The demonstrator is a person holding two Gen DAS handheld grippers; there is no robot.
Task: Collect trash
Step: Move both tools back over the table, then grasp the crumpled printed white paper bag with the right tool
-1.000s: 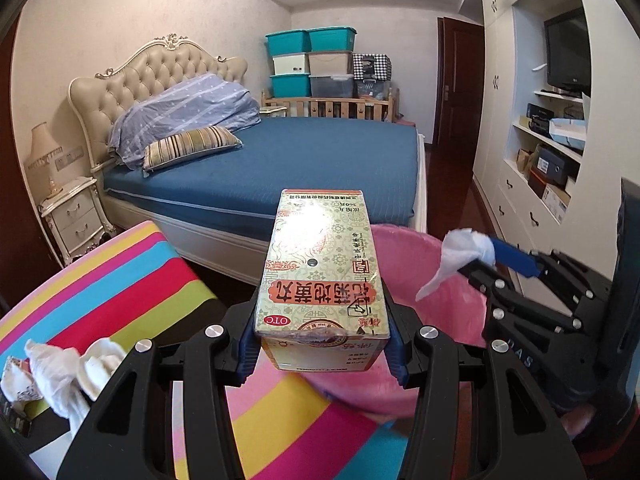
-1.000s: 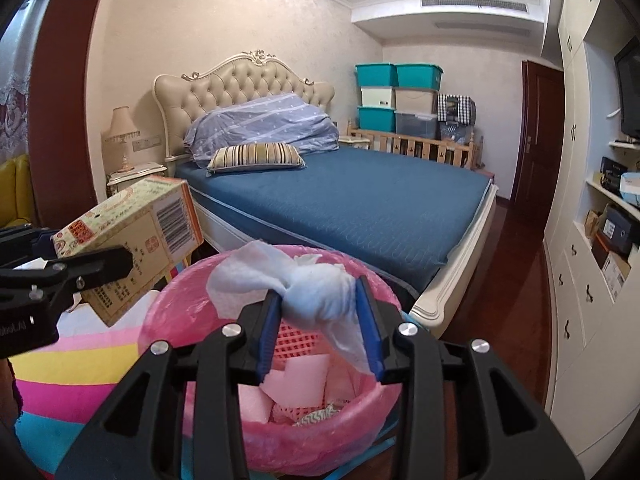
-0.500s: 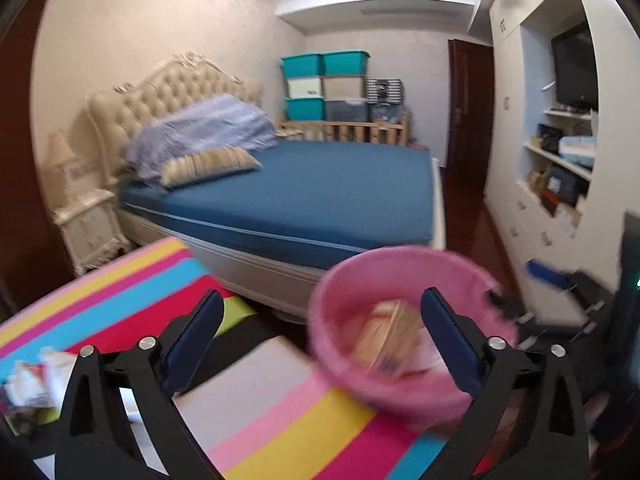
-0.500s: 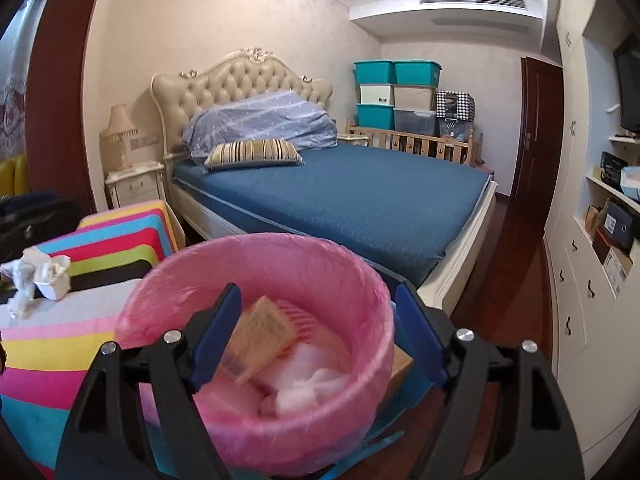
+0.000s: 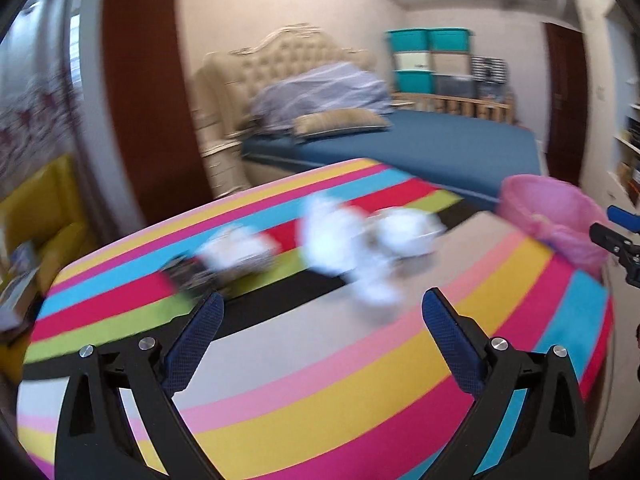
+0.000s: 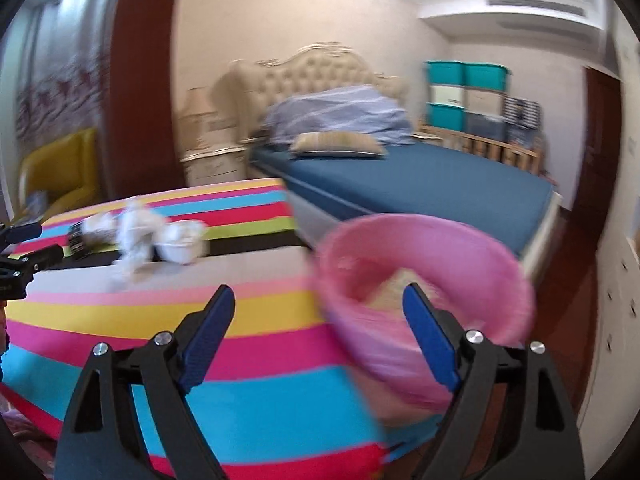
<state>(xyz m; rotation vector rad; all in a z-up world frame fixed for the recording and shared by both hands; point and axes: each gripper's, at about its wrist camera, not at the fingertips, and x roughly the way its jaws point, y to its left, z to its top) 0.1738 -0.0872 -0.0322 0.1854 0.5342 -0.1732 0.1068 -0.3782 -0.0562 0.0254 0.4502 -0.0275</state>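
blue bed point(image 6: 420, 176), tufted headboard point(image 6: 320, 66), yellow chair point(image 6: 60, 172), beige walls.

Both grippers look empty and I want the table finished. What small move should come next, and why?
Probably ease the left gripper forward onto the crumpled tissue. Its jaws stand open and empty, white wads still lie on the striped table, and the pink bin waits at the edge.

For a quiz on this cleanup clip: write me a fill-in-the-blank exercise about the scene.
1. The trash bin is lined with a bag coloured ____.
2. The crumpled white tissues lie on a cloth patterned with ____.
3. Between the jaws of the left gripper there is ____.
4. The bed is covered in a sheet coloured ____.

Missing words: pink; stripes; nothing; blue
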